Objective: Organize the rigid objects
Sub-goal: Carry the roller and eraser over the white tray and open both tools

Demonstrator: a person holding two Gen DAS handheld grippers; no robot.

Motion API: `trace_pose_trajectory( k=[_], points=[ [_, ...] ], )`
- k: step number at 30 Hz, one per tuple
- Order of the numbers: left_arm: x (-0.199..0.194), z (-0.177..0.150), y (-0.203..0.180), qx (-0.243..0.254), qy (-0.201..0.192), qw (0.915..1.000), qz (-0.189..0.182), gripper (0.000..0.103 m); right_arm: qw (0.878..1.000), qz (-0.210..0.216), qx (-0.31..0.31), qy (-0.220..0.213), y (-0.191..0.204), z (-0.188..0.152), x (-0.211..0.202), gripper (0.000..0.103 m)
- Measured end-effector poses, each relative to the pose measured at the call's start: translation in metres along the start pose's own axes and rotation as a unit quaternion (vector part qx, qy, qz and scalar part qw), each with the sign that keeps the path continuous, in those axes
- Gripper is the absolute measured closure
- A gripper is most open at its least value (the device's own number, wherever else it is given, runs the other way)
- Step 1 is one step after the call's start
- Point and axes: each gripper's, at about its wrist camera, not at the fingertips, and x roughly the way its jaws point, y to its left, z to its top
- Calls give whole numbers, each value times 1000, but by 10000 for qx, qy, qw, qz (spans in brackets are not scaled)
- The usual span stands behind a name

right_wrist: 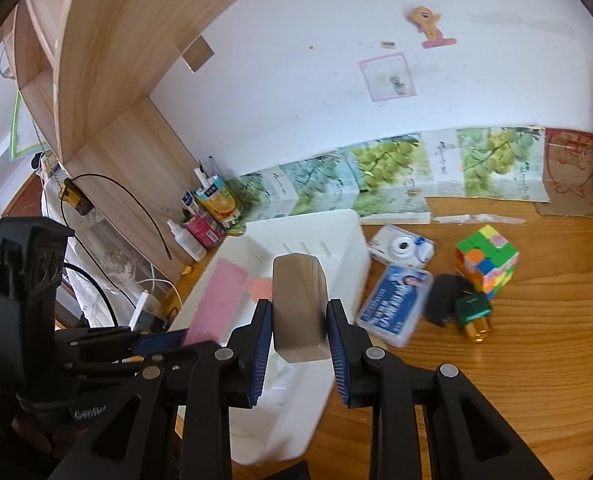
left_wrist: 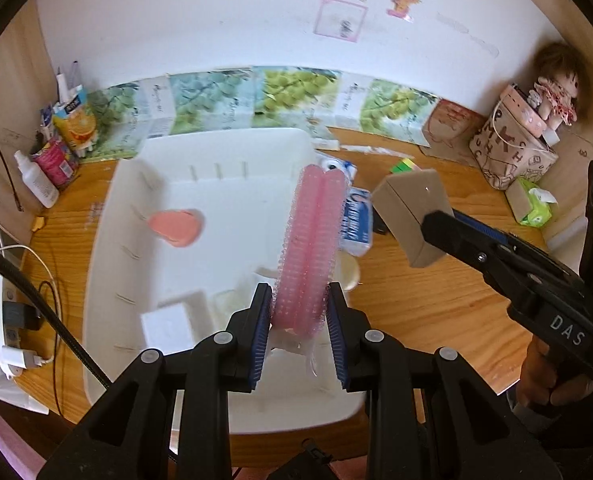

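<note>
Above the white bin (left_wrist: 108,216), the left gripper (left_wrist: 301,312) pinches pink hair rollers (left_wrist: 310,240); the right gripper (right_wrist: 299,320) clamps a grey box (right_wrist: 299,300). Only the right view shows the cube (right_wrist: 487,258).

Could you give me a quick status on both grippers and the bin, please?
Left gripper shut on pink rollers. Right gripper shut on grey box. Both above white bin. Nothing in the way.
</note>
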Motion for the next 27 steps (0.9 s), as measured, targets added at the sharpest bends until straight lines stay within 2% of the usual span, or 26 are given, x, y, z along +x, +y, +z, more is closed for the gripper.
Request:
trace_pose_trajectory(
  k=[11,12,13,25,27],
  points=[
    [4,-13,63,-57,-167,9996,237,73,9999,135,-10,37,43,-15,36,79],
    [6,-14,68,-79,-152,9996,239,73,9999,155,-20,64,46,-18,40,90],
    [8,-15,73,-100,-134,9995,257,73,9998,188,-26,97,50,-20,44,93],
    [22,-24,102,-337,81,9981,514,71,9994,217,-58,273,71,-37,66,93],
    [22,-24,101,-345,63,9980,534,66,9994,199,-39,280,70,-39,67,92]
  ],
)
